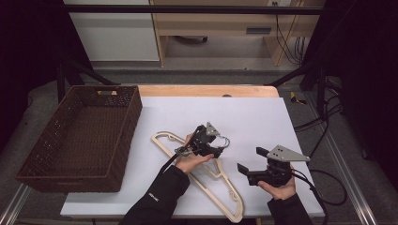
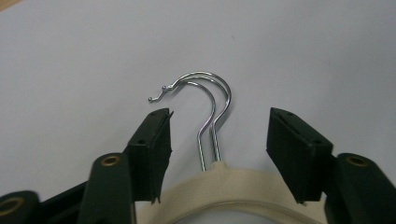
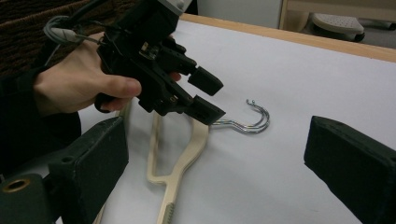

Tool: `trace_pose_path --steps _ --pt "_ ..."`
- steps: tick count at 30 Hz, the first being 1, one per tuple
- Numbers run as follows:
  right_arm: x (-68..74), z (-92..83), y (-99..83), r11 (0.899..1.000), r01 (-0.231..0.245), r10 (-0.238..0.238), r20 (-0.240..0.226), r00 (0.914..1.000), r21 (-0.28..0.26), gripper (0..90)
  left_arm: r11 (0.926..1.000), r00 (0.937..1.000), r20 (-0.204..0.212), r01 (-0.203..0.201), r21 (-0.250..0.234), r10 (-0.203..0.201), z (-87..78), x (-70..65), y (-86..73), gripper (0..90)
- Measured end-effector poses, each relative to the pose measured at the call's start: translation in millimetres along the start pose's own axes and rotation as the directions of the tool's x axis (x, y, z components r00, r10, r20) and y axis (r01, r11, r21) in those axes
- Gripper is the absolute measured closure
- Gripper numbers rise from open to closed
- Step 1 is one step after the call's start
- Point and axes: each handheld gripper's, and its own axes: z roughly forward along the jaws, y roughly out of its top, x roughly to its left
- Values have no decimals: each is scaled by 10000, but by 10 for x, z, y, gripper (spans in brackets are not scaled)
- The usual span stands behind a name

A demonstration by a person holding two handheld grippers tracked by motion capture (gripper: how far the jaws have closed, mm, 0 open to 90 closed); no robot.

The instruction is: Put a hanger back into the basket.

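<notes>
1. The bench [image 1: 263,117], its top covered in white with a strip of pale wood along the far edge, carries everything. Its right half is bare, so I have plenty of open room there to swing a hanger round.

2. The dark brown woven basket [image 1: 75,140] sits at the bench's left edge, open side up, its near-left corner hanging a little past the bench edge. I judge it is where the hangers are meant to go, so I would keep it unblocked.

3. The cream wooden clothes hangers [image 1: 213,174], two of them stacked, lie flat near the middle, running from beside the basket towards the near edge. Their two chrome wire hooks [image 2: 212,112] point to the right side, one almost on top of the other.

4. My left hand-held gripper [image 1: 220,150] hangs low over the neck of the hangers. In the left gripper view its jaws stand wide apart, one on each side of the hook stems, touching neither and holding nothing. I have lined it up this way because the neck looks like the firmest place to pinch both hangers together.

5. My right hand-held gripper [image 1: 249,164] waits near the right part of the near edge, well apart from the hangers, jaws spread wide and empty, aimed at the hooks. Parked there, it leaves my left arm free.
</notes>
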Motion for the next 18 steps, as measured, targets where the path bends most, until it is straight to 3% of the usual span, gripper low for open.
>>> trace_pose_path --steps 7,9,12,16,18 --pt "-5 -1 2 10000 5 -5 33 10000 -67 63 9990 9995 248 172 406 -182 144 22 -45 634" --pt "-7 -3 3 10000 19 -18 45 10000 -89 63 9987 9992 318 208 461 -223 173 19 -54 655" --pt "-21 -20 7 9998 -44 44 -4 10000 -212 63 9980 9991 416 80 632 -107 199 3 -60 751" --pt "-27 -27 8 9997 -88 89 48 9999 -226 63 9974 10000 70 -63 712 58 217 -15 -62 800" --pt "-30 -28 8 9997 -87 88 36 10000 -225 63 9971 9999 171 1 758 -14 216 -4 -59 813"
